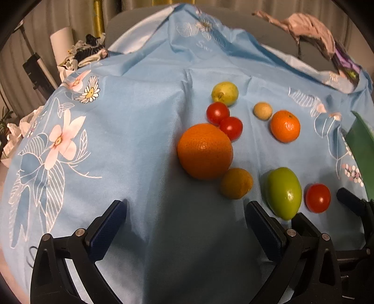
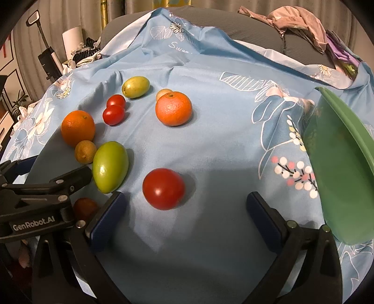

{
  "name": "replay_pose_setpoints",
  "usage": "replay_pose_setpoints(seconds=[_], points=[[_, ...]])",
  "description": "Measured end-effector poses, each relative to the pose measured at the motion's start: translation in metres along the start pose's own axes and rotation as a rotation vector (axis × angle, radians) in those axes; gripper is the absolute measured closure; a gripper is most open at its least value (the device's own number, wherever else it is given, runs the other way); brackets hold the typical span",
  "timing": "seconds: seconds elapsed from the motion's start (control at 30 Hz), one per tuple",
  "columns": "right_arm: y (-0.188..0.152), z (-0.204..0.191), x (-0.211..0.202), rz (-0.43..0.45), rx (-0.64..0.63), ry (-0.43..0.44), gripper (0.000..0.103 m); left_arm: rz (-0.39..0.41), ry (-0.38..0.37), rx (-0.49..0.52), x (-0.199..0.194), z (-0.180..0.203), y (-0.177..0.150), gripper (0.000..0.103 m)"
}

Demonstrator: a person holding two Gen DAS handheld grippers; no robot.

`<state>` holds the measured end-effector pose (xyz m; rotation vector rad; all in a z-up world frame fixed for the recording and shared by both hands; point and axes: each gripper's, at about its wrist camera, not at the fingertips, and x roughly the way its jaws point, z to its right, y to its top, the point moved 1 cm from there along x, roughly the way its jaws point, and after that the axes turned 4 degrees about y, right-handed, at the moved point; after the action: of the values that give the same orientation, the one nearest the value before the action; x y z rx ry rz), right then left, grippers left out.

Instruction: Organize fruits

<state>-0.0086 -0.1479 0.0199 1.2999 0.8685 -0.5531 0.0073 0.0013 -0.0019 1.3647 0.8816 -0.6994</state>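
Observation:
Several fruits lie on a blue flowered cloth (image 1: 131, 131). A big orange (image 1: 204, 151) sits ahead of my open, empty left gripper (image 1: 187, 210), with a small yellow-orange fruit (image 1: 236, 183) and a green oval fruit (image 1: 283, 193) just right of it. Two red tomatoes (image 1: 224, 120), a yellow-green fruit (image 1: 224, 93), a tan ball (image 1: 262, 110) and a mandarin (image 1: 285, 126) lie farther back. My right gripper (image 2: 187, 203) stands open, and a red tomato (image 2: 163, 188) rests just beyond its left finger (image 2: 109, 210). A green bowl (image 2: 343, 168) stands at the right.
The left gripper's body (image 2: 44, 187) reaches in from the left of the right wrist view, partly hiding another reddish fruit (image 2: 84, 208). Crumpled clothes (image 2: 301, 21) lie on the grey backrest behind. Bags and a white roll (image 1: 61, 44) crowd the far left.

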Motion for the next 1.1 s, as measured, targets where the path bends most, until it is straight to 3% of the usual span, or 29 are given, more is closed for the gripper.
replay_pose_setpoints(seconds=[0.07, 0.13, 0.2, 0.33, 0.37, 0.47, 0.53, 0.67, 0.8, 0.87, 0.97, 1.1], points=[[-0.003, 0.005, -0.005, -0.016, -0.013, 0.0, 0.001, -0.051, 0.003, 0.009, -0.004, -0.001, 0.004, 0.001], [-0.001, 0.008, -0.011, -0.034, 0.004, 0.027, 0.0, -0.003, 0.005, -0.013, -0.023, -0.009, 0.012, 0.001], [0.005, 0.014, -0.026, -0.018, 0.054, 0.107, 0.0, 0.033, -0.018, -0.035, -0.043, -0.014, 0.022, 0.001], [0.019, 0.018, -0.07, 0.126, 0.078, 0.212, 0.0, 0.122, -0.04, -0.025, -0.078, -0.015, 0.038, 0.001], [0.025, 0.019, -0.081, 0.145, 0.08, 0.237, 0.0, 0.181, -0.031, -0.005, -0.087, -0.012, 0.038, 0.001], [0.046, 0.024, -0.106, 0.177, 0.108, 0.302, 0.001, 0.237, -0.045, 0.036, -0.103, -0.003, 0.047, 0.001], [0.058, 0.029, -0.116, 0.212, 0.136, 0.347, 0.006, 0.217, -0.088, 0.028, -0.1, -0.003, 0.053, 0.004], [0.067, 0.033, -0.109, 0.16, 0.151, 0.309, 0.041, 0.128, -0.229, 0.01, -0.084, 0.006, 0.04, 0.02], [0.055, 0.033, -0.089, 0.072, 0.174, 0.345, 0.054, 0.031, -0.413, -0.049, -0.077, 0.013, 0.023, 0.04], [0.055, 0.041, -0.081, 0.024, 0.215, 0.358, 0.062, -0.012, -0.407, -0.042, -0.072, 0.021, 0.017, 0.047], [0.047, 0.038, -0.072, -0.027, 0.205, 0.341, 0.062, -0.057, -0.327, 0.003, -0.063, 0.034, 0.007, 0.048], [0.036, 0.033, -0.063, -0.033, 0.177, 0.331, 0.062, -0.079, -0.293, 0.038, -0.058, 0.047, -0.007, 0.048]])
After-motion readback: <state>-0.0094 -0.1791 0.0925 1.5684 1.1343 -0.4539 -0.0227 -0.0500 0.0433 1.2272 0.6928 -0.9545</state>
